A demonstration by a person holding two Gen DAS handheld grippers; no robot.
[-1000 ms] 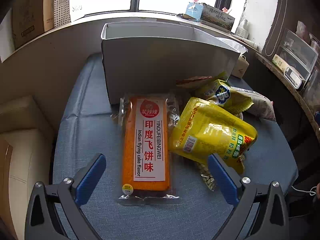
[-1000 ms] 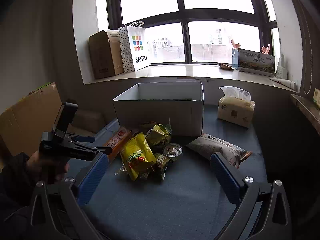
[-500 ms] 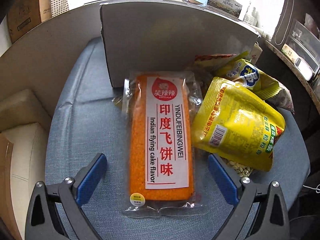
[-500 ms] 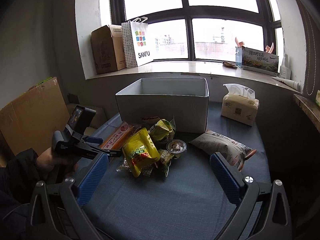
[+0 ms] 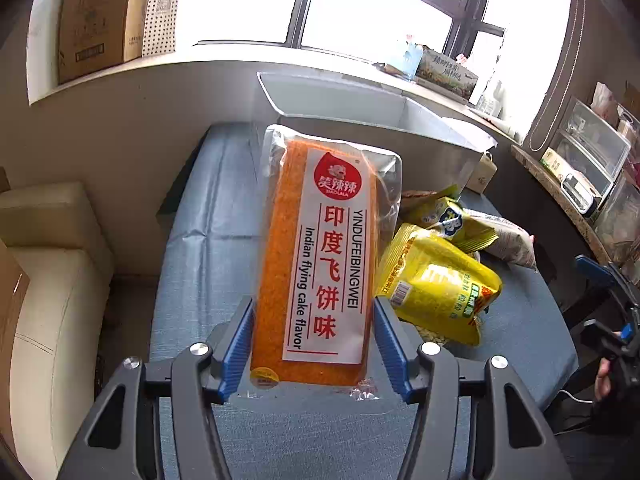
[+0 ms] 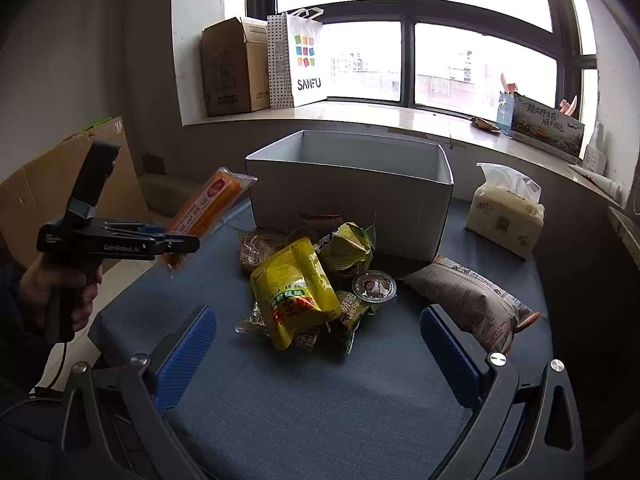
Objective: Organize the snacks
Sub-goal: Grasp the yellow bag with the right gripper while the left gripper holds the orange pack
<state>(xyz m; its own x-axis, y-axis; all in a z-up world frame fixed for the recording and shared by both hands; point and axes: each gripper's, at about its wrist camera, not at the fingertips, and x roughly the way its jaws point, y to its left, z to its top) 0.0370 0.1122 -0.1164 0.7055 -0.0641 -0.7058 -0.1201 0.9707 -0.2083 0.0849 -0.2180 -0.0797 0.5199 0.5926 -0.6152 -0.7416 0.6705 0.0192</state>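
Blue tabletop [image 6: 320, 400] under all. White box [image 6: 352, 200] open-topped at its far side; tissue pack [image 6: 506, 216] right of the box. Before the box, heaped: yellow bag [image 6: 294, 292], grey bag [image 6: 472, 300], jelly cup [image 6: 374, 286]. Left of the box, lifted clear: orange flying-cake pack [image 5: 320, 264], just clamped by left tool [image 5: 314, 340]. Right tool [image 6: 318, 344] spread wide, empty.

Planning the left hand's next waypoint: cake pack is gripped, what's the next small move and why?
Probably carry it forward over the white box and lower it in. The left gripper has just closed on the orange cake pack, now clear of the table, and the box is open-topped.
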